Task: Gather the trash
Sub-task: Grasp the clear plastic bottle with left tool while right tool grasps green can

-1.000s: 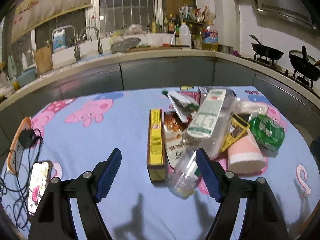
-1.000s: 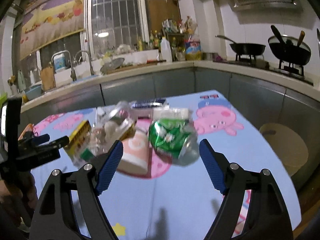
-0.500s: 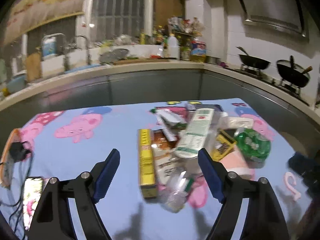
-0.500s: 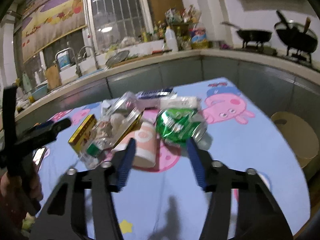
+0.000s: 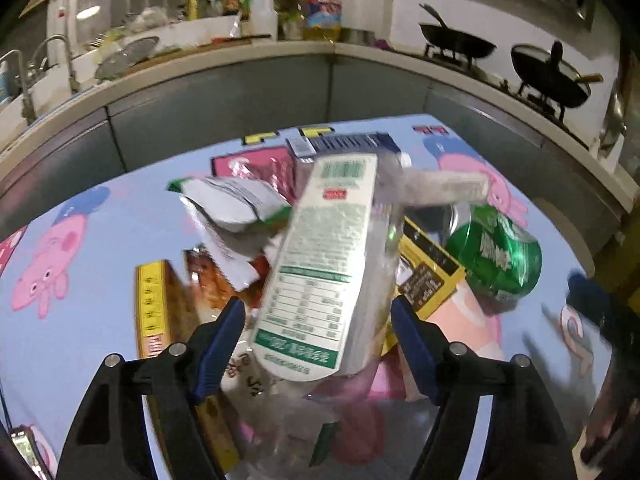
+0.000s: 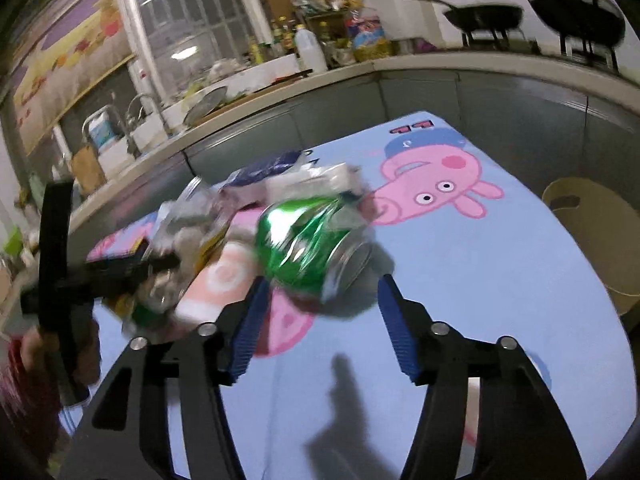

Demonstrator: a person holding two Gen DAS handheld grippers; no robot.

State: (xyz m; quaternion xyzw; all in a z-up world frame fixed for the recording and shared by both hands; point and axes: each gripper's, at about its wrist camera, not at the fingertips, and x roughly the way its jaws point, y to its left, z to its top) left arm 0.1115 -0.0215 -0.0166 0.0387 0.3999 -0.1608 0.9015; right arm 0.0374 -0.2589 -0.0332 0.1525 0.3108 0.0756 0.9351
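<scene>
Surface: blue cartoon-pig tablecloth [image 5: 100, 240], frame centre.
Trash: clear white-labelled bottle [image 5: 324, 280]; crushed green can [image 6: 308, 244].
Left gripper [image 5: 318, 334]: closing, pads clear of the bottle.
Right gripper [image 6: 320, 314]: opening, nothing gripped.

Black gripper [image 5: 318, 338] frames, blue ribbed pads [image 5: 224, 338], silver screws

Tablecloth [image 5: 100, 240]: light blue, printed with pink cartoon pigs. Clear plastic bottle [image 5: 324, 272]: white label with green bands and fine print, small red mark near its top. Crushed can [image 5: 494, 254]: glossy green, white lettering, silver end. Long box [image 5: 152, 308]: yellow with dark print. Paper cup [image 6: 218, 280]: pink and white, apparently ringed; blur limits certainty. Carton [image 5: 348, 144]: dark blue. Gripper pads [image 5: 412, 348]: blue on black arms. Cabinet fronts [image 5: 224, 108]: grey.
</scene>
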